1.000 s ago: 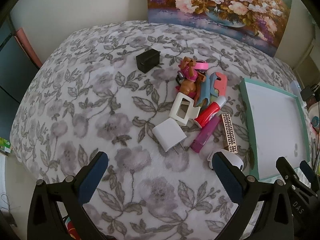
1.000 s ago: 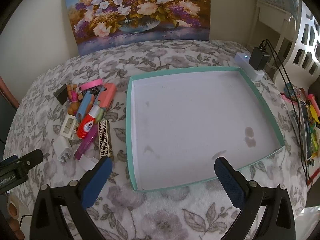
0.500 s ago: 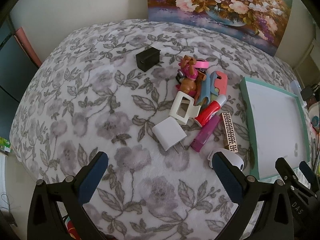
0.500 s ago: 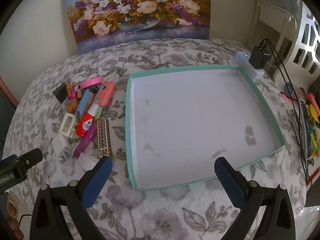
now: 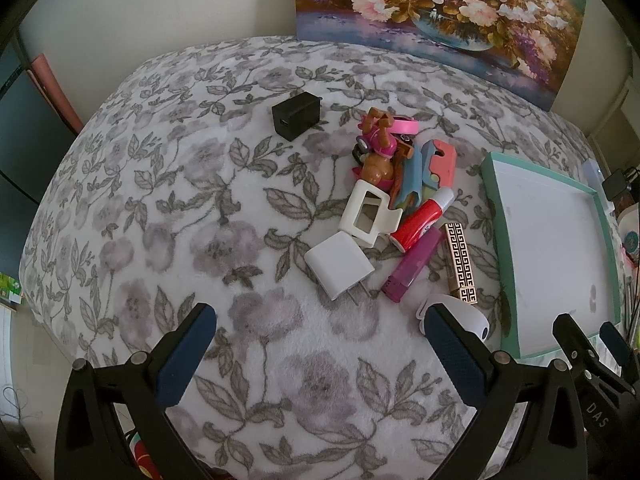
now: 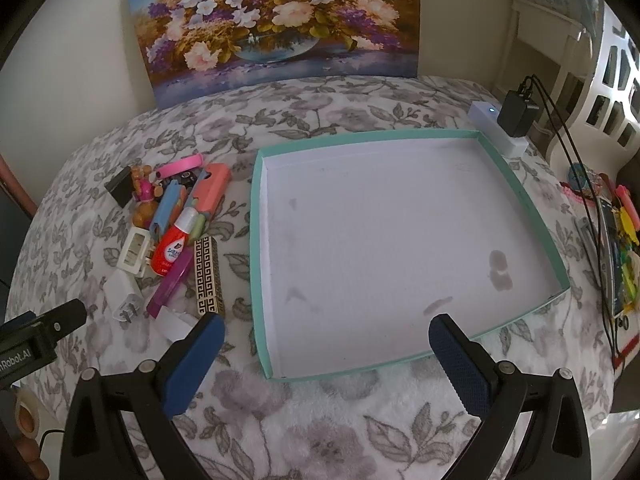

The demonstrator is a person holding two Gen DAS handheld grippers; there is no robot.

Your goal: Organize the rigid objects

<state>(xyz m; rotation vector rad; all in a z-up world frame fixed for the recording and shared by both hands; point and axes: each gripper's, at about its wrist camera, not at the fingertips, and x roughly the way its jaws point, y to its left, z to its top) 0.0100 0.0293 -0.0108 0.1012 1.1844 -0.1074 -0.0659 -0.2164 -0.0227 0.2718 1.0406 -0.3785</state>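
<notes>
White charger [image 5: 339, 265] ahead of left gripper [image 5: 320, 346]

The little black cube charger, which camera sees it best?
The left wrist view. There the black cube-shaped plastic charger sits alone on the blanket, apart from the pile, with two faces showing. In the right wrist view the charger is small, near the picture's edge, right beside the toy pile.

We see a jumbled pile of small rigid objects [image 5: 396, 216] lying beside the empty teal-rimmed tray [image 6: 256, 240]
</notes>
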